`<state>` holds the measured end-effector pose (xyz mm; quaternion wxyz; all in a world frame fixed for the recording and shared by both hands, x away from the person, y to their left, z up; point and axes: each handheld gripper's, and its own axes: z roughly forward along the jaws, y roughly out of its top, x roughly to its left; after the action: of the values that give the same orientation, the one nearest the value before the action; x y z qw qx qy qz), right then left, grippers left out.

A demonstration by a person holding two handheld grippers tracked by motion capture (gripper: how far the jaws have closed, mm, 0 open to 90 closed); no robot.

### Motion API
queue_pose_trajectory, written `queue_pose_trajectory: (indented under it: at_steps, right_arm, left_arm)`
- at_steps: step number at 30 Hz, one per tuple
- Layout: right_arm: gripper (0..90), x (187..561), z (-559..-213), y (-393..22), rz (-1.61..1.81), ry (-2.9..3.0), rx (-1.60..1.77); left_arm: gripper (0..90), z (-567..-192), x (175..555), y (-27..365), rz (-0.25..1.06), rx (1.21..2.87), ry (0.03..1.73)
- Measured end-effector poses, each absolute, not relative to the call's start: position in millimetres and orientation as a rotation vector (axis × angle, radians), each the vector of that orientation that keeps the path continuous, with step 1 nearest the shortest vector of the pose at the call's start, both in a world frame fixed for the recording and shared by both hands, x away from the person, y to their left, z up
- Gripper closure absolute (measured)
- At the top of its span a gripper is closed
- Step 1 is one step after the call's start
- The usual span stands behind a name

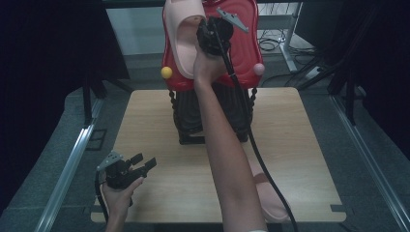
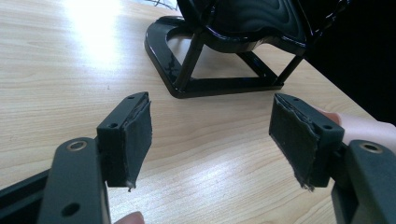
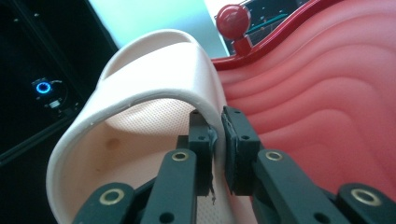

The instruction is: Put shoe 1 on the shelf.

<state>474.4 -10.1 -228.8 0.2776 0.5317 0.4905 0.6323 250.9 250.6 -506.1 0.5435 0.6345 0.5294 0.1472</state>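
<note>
A pale pink slipper lies on the red wavy top shelf of a small rack at the table's far side. My right gripper reaches up to it. In the right gripper view its jaws stand close together, pinching the edge of the pink slipper's strap, with the red shelf just to the right. My left gripper rests low near the table's front left, open. In the left gripper view nothing lies between its jaws except bare tabletop.
The rack's black lower frame stands on the wooden table. A second pink slipper lies at the front right, partly behind the right forearm. Yellow and pink knobs stick out at the red shelf's corners.
</note>
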Motion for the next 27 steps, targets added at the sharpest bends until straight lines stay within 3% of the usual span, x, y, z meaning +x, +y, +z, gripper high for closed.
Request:
queue_pose_trajectory:
  at_steps: [6, 11, 27]
  right_arm:
    - [61.0, 471, -228, -9, 1.723, 1.37, 1.385]
    - [55.1, 466, -228, -13, 1.73, 1.427, 1.356]
    - [54.6, 427, -244, -44, 1.782, 1.595, 1.246]
  left_arm:
    - [29.9, -506, 251, 250, 0.35, 1.505, 1.256]
    - [29.9, -506, 251, 248, 0.351, 1.51, 1.254]
    - [29.9, -503, 250, 245, 0.363, 1.517, 1.242]
